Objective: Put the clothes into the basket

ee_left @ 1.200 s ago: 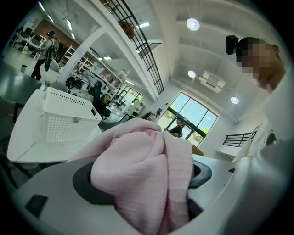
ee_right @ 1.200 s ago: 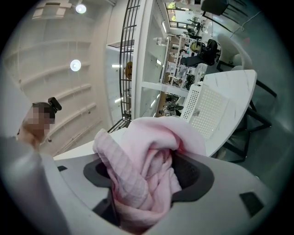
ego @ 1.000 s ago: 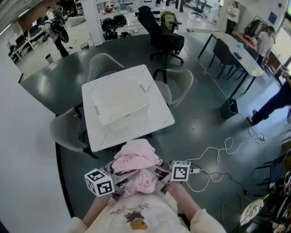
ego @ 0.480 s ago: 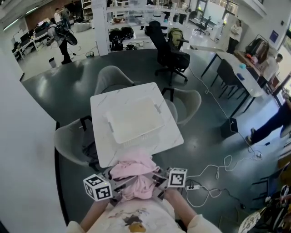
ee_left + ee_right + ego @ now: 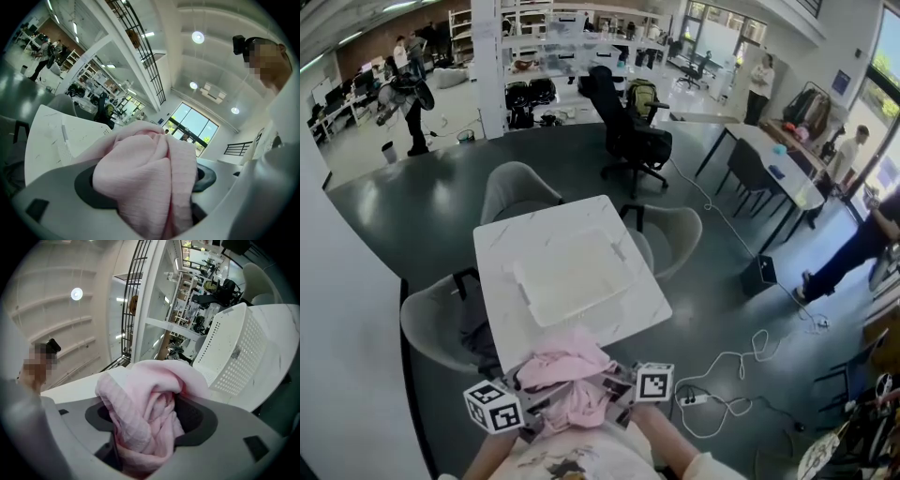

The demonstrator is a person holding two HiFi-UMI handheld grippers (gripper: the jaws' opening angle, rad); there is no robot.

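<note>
While the left gripper and right gripper both pinch one bunched pink cloth — jaws clamped on it — it is held at the table's near edge, short of the basket mid-table.

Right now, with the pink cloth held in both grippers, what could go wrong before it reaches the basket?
1. The left gripper and right gripper are both shut on one bunched pink cloth; if one opens early, it may drop on the table, short of the basket.
2. Loose folds drape over the jaws and might snag on release.
3. A cable lies on the floor to the right, a possible trip.
</note>
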